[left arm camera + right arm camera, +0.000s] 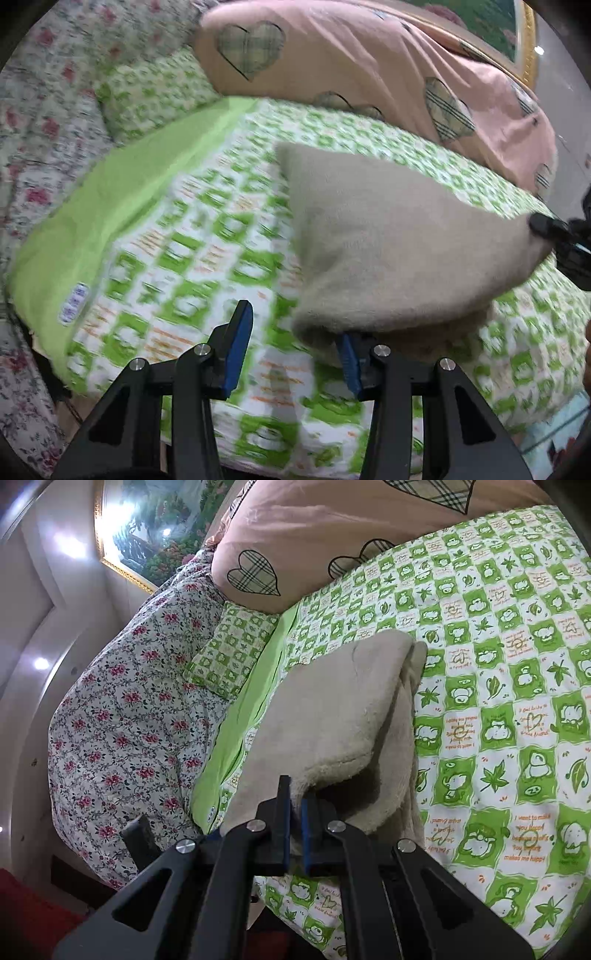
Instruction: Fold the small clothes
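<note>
While the beige fleece garment hangs partly lifted above the green checked bedsheet, the right gripper is clenched on its near edge, blue pads pinching the fabric. Left gripper: fingers spread wide, released; the garment's lower fold drapes over the tip of one finger, the other stands bare above the sheet. Left view is motion-blurred. Garment lies doubled, top layer over a lower layer. Pink heart-print pillow and floral quilt border the bed.
</note>
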`<action>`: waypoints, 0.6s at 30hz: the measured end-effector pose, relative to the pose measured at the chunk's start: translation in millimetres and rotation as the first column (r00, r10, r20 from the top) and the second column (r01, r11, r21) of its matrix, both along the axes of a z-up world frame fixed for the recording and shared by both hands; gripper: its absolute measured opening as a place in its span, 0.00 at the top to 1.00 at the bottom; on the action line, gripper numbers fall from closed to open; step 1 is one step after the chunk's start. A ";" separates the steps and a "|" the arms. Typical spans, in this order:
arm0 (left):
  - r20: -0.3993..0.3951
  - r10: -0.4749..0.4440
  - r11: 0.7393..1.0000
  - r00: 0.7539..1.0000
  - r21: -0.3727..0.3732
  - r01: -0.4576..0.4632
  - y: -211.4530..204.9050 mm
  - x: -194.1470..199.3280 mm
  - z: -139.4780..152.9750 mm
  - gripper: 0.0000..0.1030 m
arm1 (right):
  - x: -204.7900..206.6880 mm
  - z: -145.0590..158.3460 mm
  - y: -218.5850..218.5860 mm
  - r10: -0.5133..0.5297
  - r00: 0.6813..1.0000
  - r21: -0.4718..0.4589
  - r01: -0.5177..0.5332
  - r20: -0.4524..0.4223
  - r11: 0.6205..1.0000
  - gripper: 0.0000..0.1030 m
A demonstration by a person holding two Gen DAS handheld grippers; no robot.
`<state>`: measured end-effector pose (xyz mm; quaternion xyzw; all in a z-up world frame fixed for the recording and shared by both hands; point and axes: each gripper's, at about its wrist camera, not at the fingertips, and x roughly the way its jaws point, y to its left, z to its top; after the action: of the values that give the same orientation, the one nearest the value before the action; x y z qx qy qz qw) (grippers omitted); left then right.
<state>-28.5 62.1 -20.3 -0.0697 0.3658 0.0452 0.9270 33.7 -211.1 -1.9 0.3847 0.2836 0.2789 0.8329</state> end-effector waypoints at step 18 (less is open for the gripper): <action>-0.053 -0.106 0.993 0.993 -0.065 0.103 0.3 2.0 -21.4 0.93 | 9.6 -56.0 31.0 -0.079 0.983 -0.371 0.011 -0.168 0.929 0.95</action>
<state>-26.5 62.4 -41.7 -0.0778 0.3960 -0.0127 0.9148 43.3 -180.1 -57.9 0.2519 0.3960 0.1657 0.8674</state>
